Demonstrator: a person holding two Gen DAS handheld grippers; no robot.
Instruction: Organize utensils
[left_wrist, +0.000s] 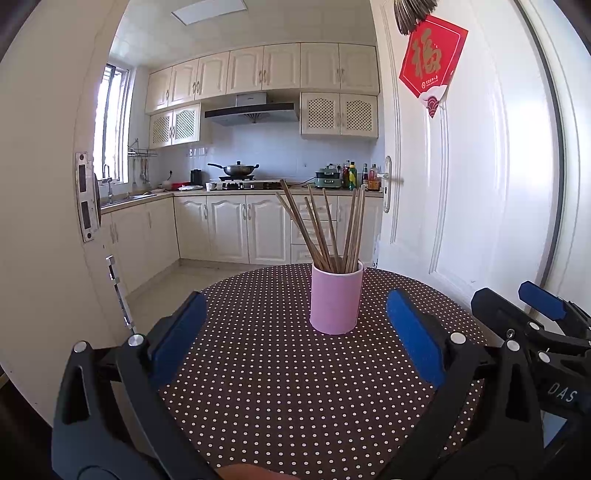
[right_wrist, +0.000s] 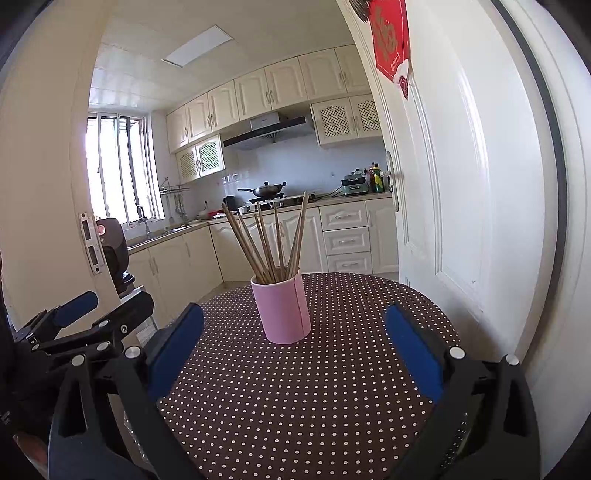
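A pink cup (left_wrist: 335, 299) stands upright on a round table with a brown polka-dot cloth (left_wrist: 280, 387). Several wooden chopsticks (left_wrist: 325, 229) stand in it, fanned out. My left gripper (left_wrist: 295, 317) is open and empty, short of the cup, jaws wide apart. In the right wrist view the cup (right_wrist: 283, 308) with its chopsticks (right_wrist: 269, 240) stands ahead, slightly left of centre. My right gripper (right_wrist: 293, 332) is open and empty, also short of the cup. The right gripper shows at the right edge of the left view (left_wrist: 532, 310); the left gripper shows at the left edge of the right view (right_wrist: 85, 314).
A white door (left_wrist: 461, 166) with a red paper ornament (left_wrist: 432, 59) stands open just right of the table. Behind is a kitchen with cream cabinets (left_wrist: 229, 229), a stove with a wok (left_wrist: 238, 170) and a door frame (left_wrist: 44, 184) on the left.
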